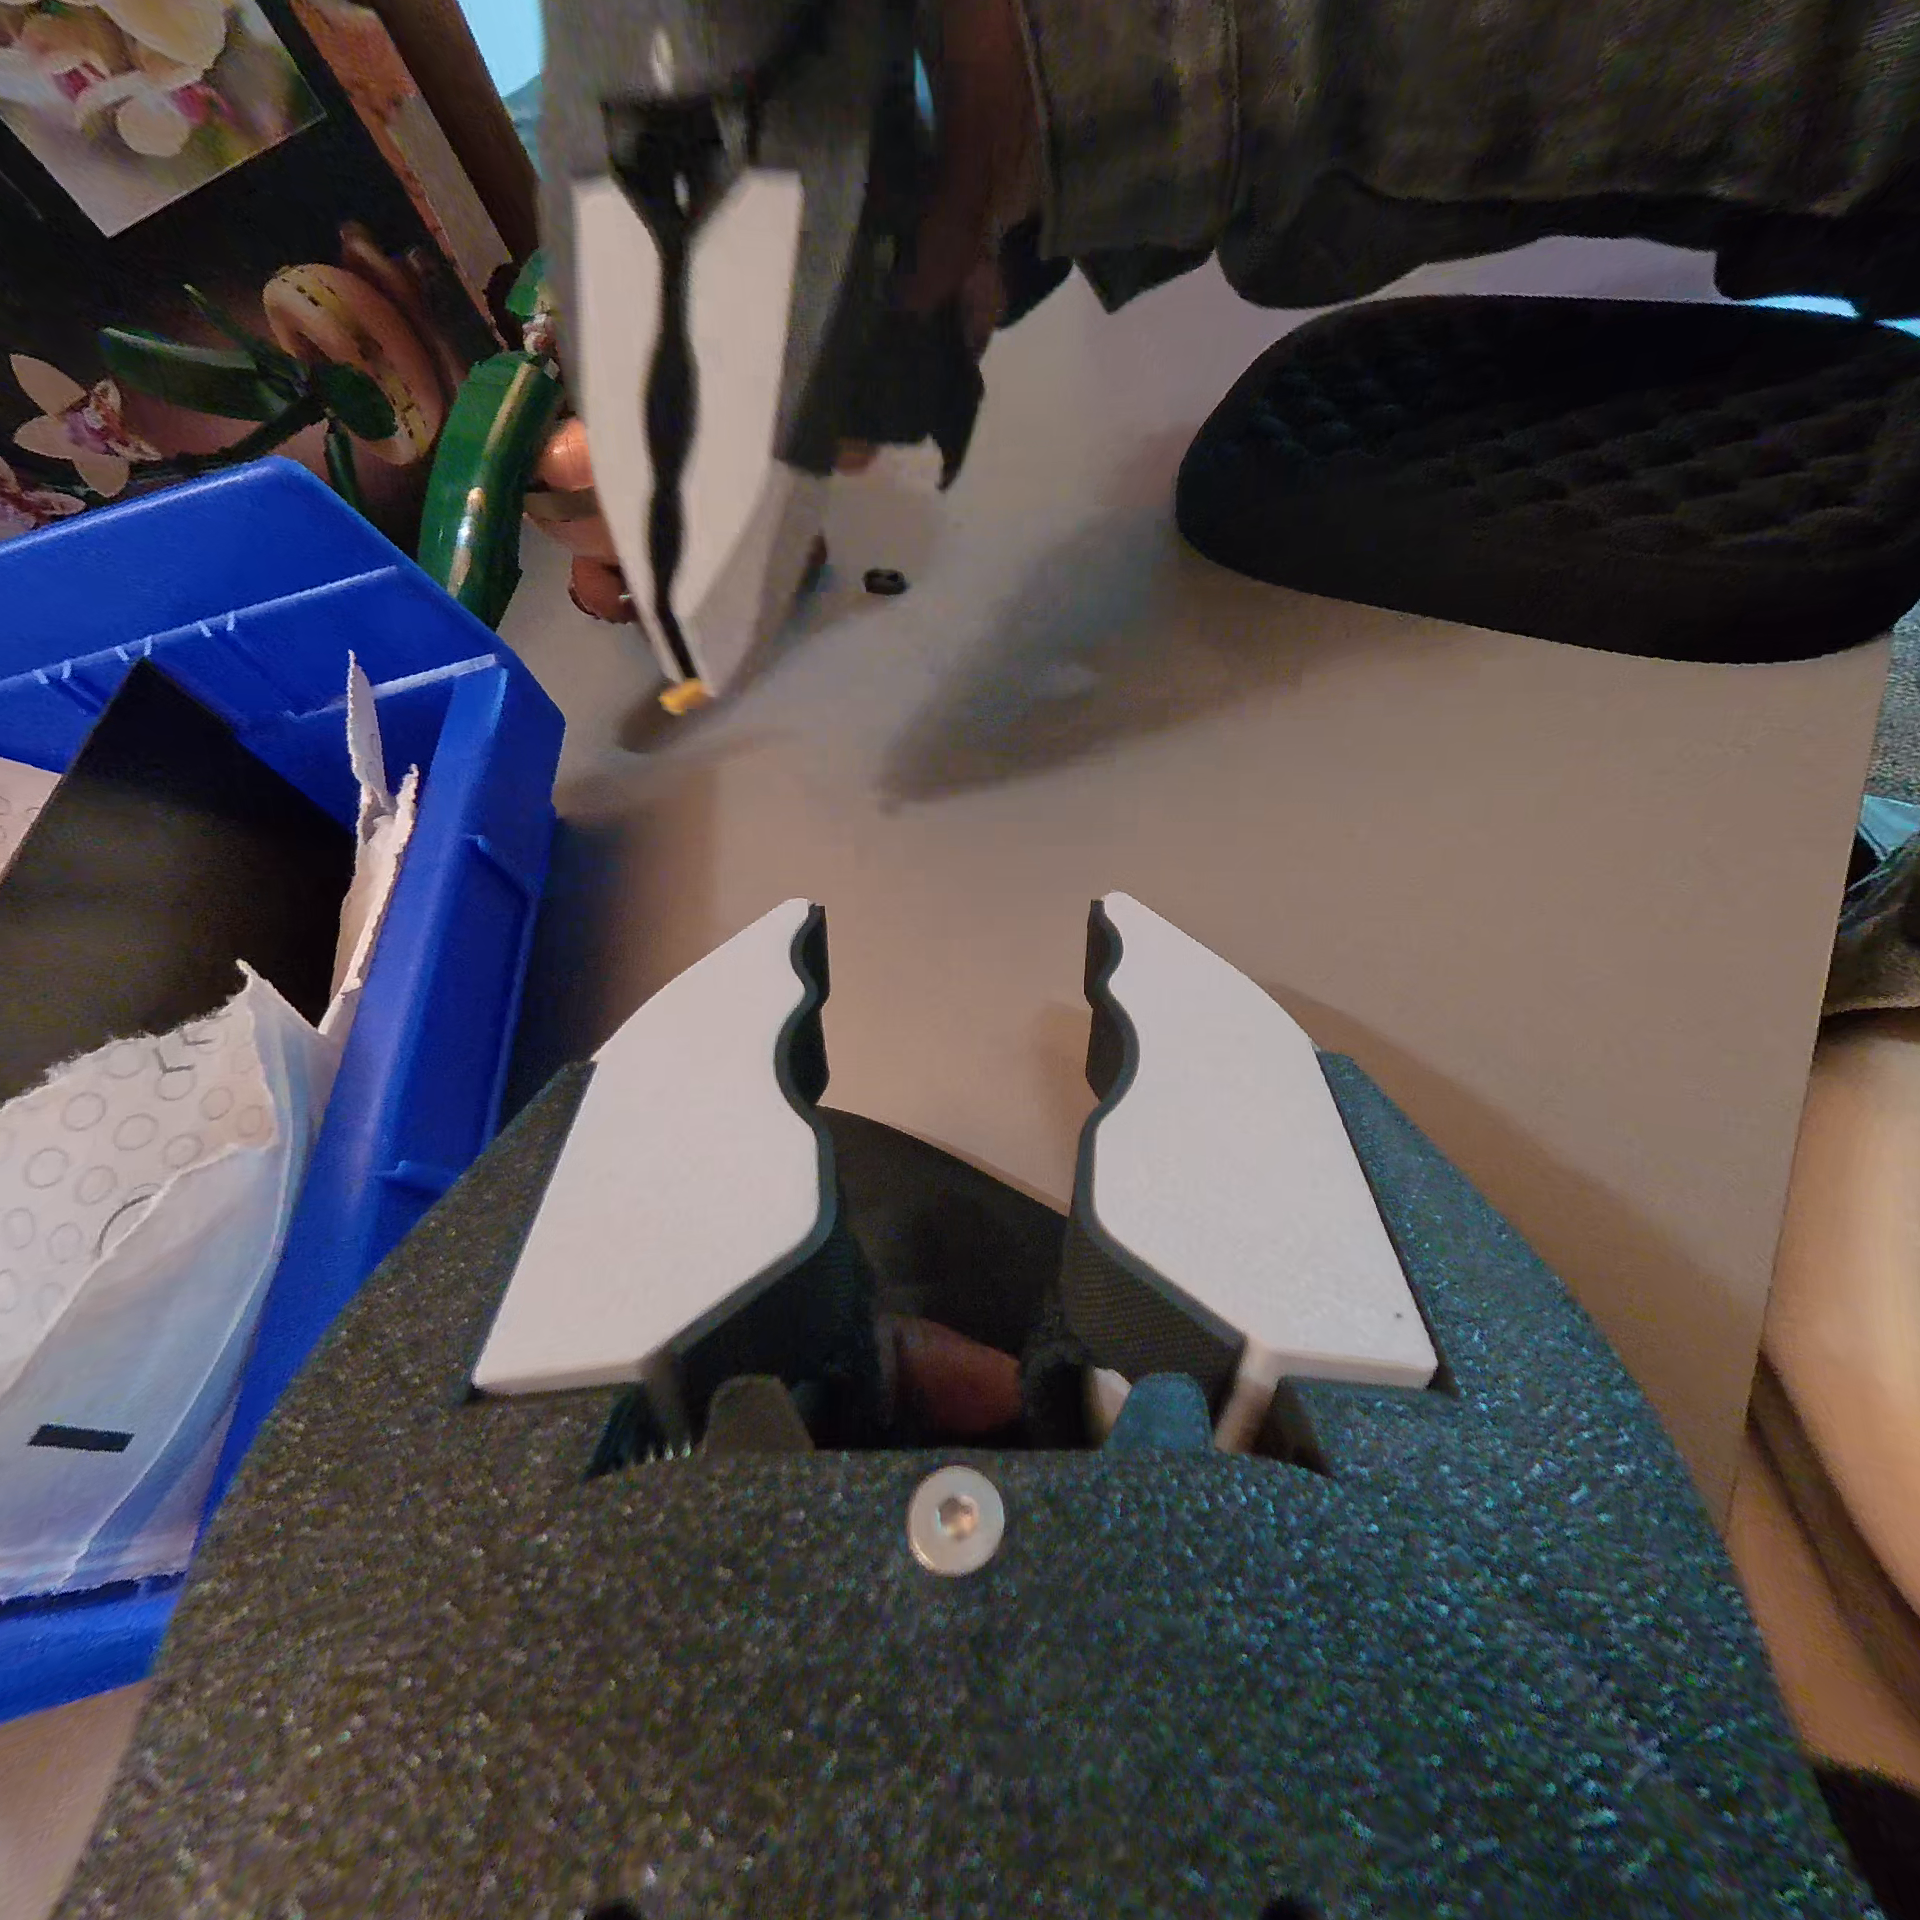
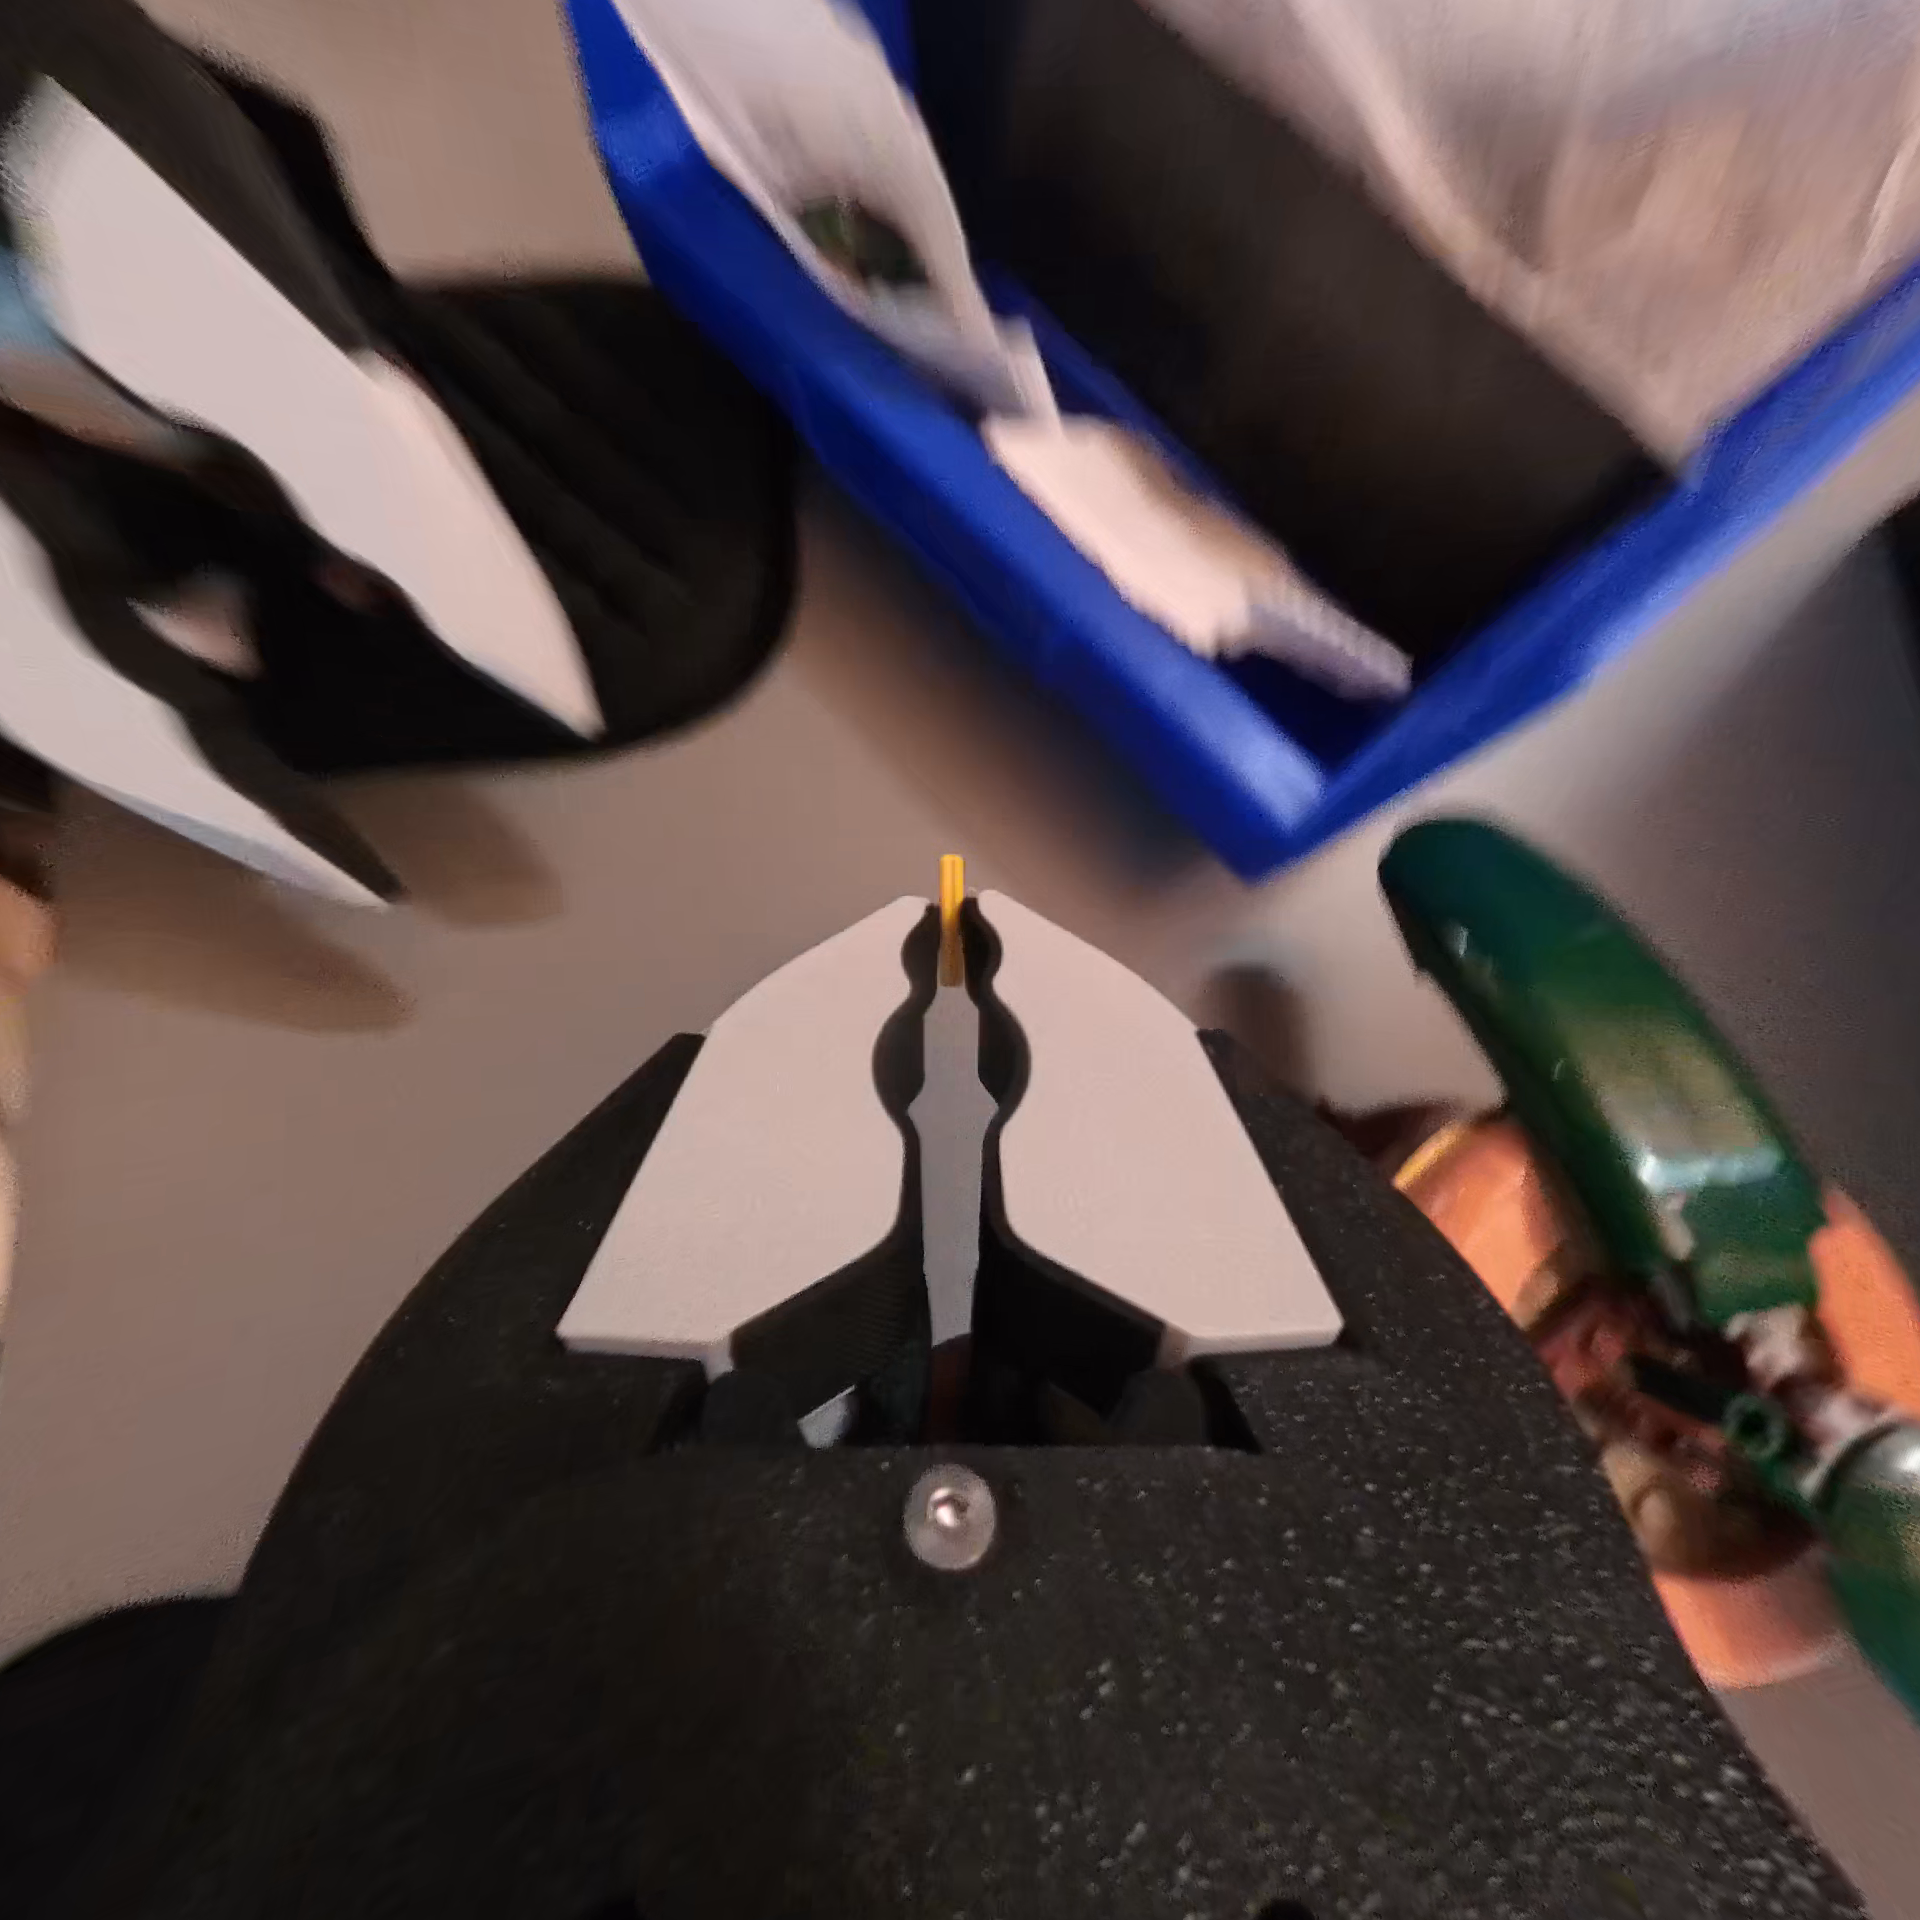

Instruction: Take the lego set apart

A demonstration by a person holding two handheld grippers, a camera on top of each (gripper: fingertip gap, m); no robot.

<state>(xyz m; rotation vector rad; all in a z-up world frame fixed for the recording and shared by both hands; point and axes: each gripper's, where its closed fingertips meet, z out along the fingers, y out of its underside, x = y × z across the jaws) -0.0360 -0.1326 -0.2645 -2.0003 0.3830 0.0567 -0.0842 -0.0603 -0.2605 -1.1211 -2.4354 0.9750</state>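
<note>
The small yellow piece (image 2: 951, 920), pinched only by the very tips of the right gripper (image 2: 952, 914) just above the tabletop (image 1: 1299, 831), could slip or spring away if the grip shifts or eases, since so little of it is caught and it would be hard to find again. The left gripper (image 1: 956, 914) hovers spread and empty over the near part of the tabletop, beside the blue bin (image 1: 457, 831) at the left edge. The rest of the lego set (image 2: 1621, 1226), a green-leaved plant in a brown pot, stands near the bin's corner, just beside the right gripper.
</note>
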